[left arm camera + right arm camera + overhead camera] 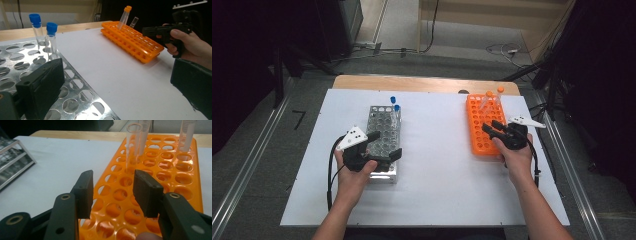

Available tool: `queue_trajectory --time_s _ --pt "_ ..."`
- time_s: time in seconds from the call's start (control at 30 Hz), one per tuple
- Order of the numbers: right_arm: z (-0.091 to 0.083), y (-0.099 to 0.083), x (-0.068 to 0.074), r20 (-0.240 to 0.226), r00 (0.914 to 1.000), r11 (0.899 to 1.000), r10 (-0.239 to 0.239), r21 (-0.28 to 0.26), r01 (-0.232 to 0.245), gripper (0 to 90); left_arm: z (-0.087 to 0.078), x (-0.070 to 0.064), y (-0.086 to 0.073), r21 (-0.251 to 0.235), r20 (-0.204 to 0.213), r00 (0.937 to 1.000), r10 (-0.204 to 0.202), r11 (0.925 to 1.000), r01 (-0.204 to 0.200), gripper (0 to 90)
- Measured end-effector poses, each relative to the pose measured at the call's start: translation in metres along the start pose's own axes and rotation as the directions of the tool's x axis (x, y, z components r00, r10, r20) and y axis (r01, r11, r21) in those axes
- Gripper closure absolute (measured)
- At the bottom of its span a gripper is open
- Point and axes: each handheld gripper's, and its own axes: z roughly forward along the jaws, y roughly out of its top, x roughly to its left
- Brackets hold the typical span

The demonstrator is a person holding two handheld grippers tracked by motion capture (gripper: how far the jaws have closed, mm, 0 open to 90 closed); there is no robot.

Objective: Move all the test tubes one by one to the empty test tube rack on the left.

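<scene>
A metal tube rack (383, 174) stands left of centre with two blue-capped tubes (395, 106) upright at its far right corner. My left gripper (384, 145) hovers open over the rack's near end, nothing between its jaws. In the left gripper view the blue-capped tubes (51, 37) stand ahead above the metal rack (75, 75). An orange rack (478, 145) at the right holds orange-capped tubes (494, 95) at its far end. My right gripper (113, 192) is open just above the orange rack (196, 195), short of an uncapped clear tube (132, 145).
Both racks rest on a white board (437, 175) over a wooden table. Floor rails and cables run around the table, and dark equipment stands at the far left and right. Bare board lies between the racks and along the near edge.
</scene>
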Motion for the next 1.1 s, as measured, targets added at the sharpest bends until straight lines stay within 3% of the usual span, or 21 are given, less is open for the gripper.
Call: queue_trajectory --time_s 0.4,0.73,0.9,1.1 --pt "0.033 0.020 -0.011 0.049 0.9956 0.996 0.079 0.048 -0.082 60.3 -0.001 0.001 -0.001 0.001 0.001 1.0000 -0.001 1.0000 0.001 0.0" --pt "0.046 0.027 -0.010 0.115 0.9916 0.986 0.060 0.147 -0.077 65.5 -0.004 0.001 0.000 -0.010 -0.003 0.9999 -0.010 0.9999 0.010 0.0" --pt "0.050 0.030 -0.008 0.138 0.9893 0.985 0.049 0.159 -0.070 65.5 -0.004 0.000 0.001 -0.006 -0.001 0.9999 -0.011 0.9999 0.011 0.0" --pt "0.049 0.033 -0.006 0.129 0.9911 0.987 0.033 0.150 -0.052 61.7 -0.003 -0.001 0.001 0.000 0.001 1.0000 -0.006 1.0000 0.006 0.0"
